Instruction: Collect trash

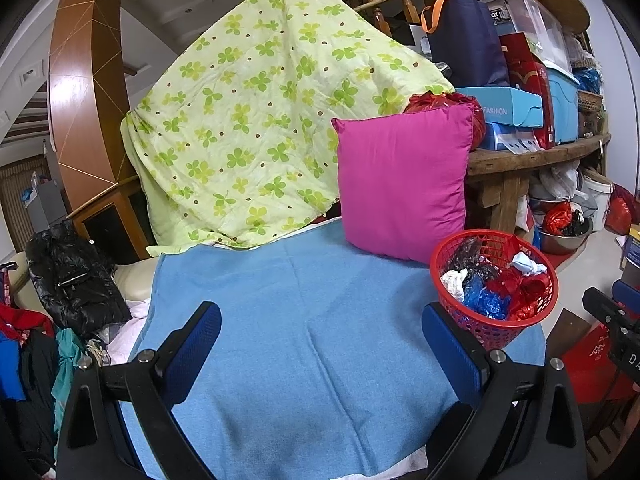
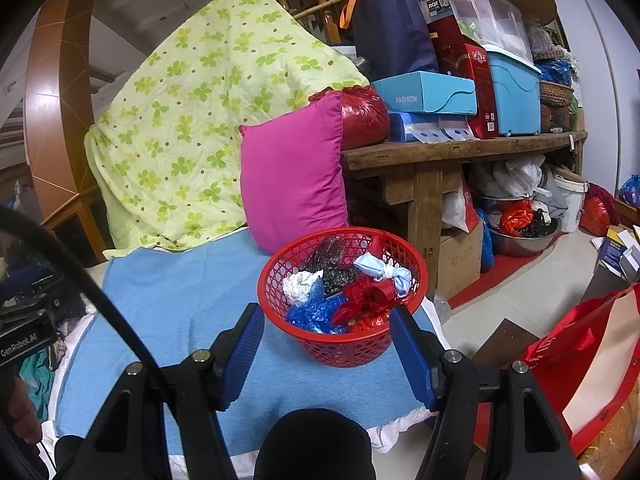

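With both the left gripper (image 1: 320, 344) and right gripper (image 2: 328, 348) spread wide and empty, the red basket (image 2: 344, 344) of bagged trash (image 2: 340, 300) sits near the blue towel's (image 1: 280, 320) edge, where a careless nudge could tip it.

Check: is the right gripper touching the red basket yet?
Cannot tell. In the right wrist view the open right gripper frames the red basket, but no gap or contact shows plainly.

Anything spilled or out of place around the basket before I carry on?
Nothing stands out. The red basket sits upright on the blue towel with the crumpled bags inside it, none spilled on the towel. Both grippers are open and empty.
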